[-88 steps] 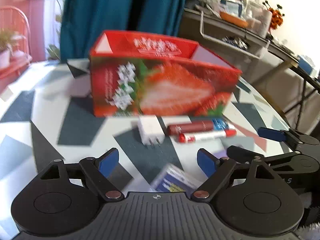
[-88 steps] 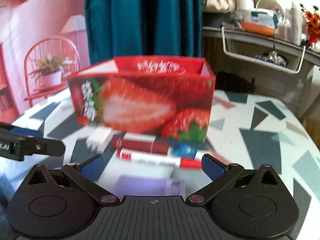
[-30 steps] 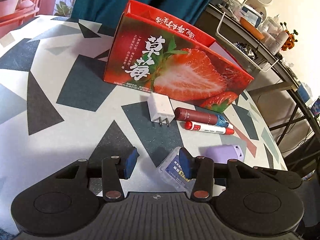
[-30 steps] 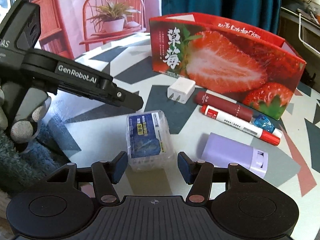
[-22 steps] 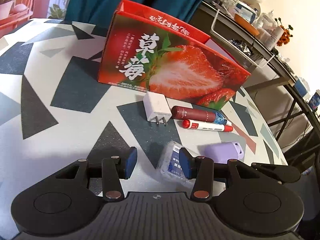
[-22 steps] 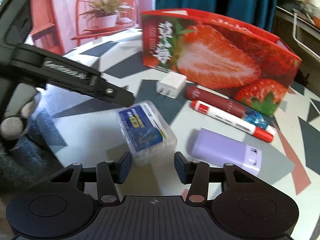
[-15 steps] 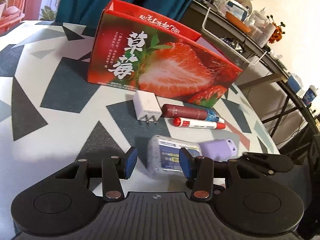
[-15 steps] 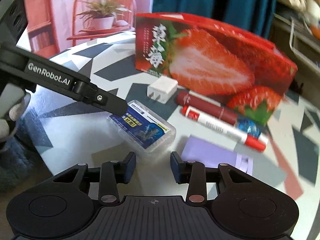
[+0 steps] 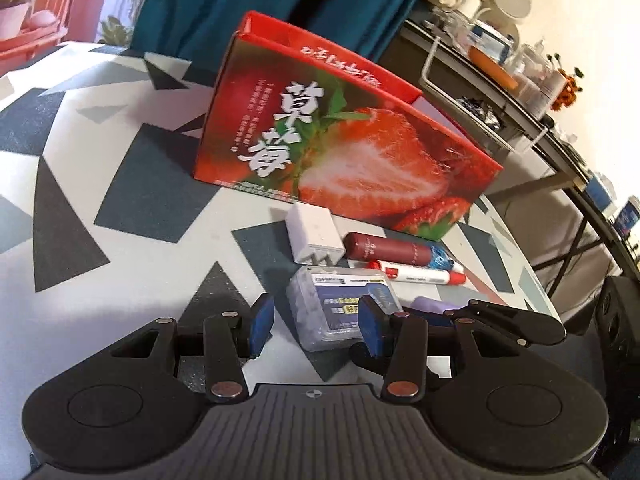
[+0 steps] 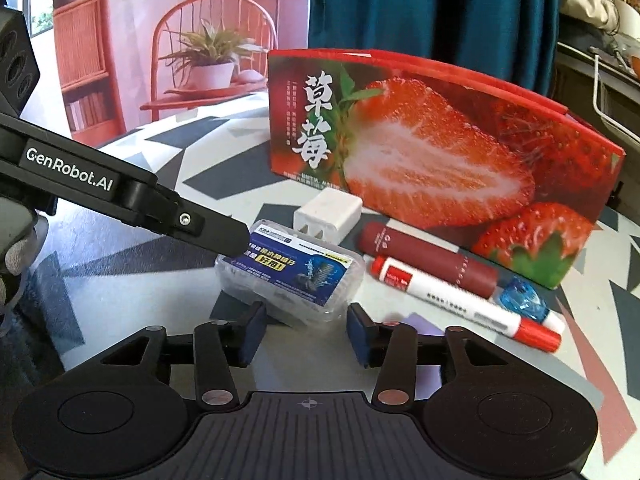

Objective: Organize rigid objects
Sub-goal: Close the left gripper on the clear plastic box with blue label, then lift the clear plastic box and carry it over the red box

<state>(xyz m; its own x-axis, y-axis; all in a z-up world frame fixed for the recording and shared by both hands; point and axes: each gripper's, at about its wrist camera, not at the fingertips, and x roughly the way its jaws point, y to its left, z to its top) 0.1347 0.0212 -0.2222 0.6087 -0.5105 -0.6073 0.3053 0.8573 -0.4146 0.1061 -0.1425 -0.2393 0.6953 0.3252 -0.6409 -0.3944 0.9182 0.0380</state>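
1. Clear plastic case point(image 9: 340, 308) with a blue label lies flat on the patterned table point(image 9: 80, 208), seen from the left wrist. It sits in front of the white charger plug point(image 9: 314, 236) and the strawberry box point(image 9: 344, 148), toward the table's near edge. The left gripper point(image 9: 316, 326) stands partly open. Its right pad overlaps the case's near right corner; whether it touches there cannot be told. The left pad is clear of the case.
2. From the right wrist, the same case point(image 10: 290, 276) lies just ahead of the right gripper point(image 10: 306, 332). Its jaws are opening, narrowly apart, with only the case's near edge reaching toward the gap and neither pad pressing on it. A left gripper finger point(image 10: 208, 232) ends at the case's far left corner. A dark red tube point(image 10: 428, 260), a red-capped marker point(image 10: 464, 304) and a purple case point(image 10: 420, 328) lie to the right.
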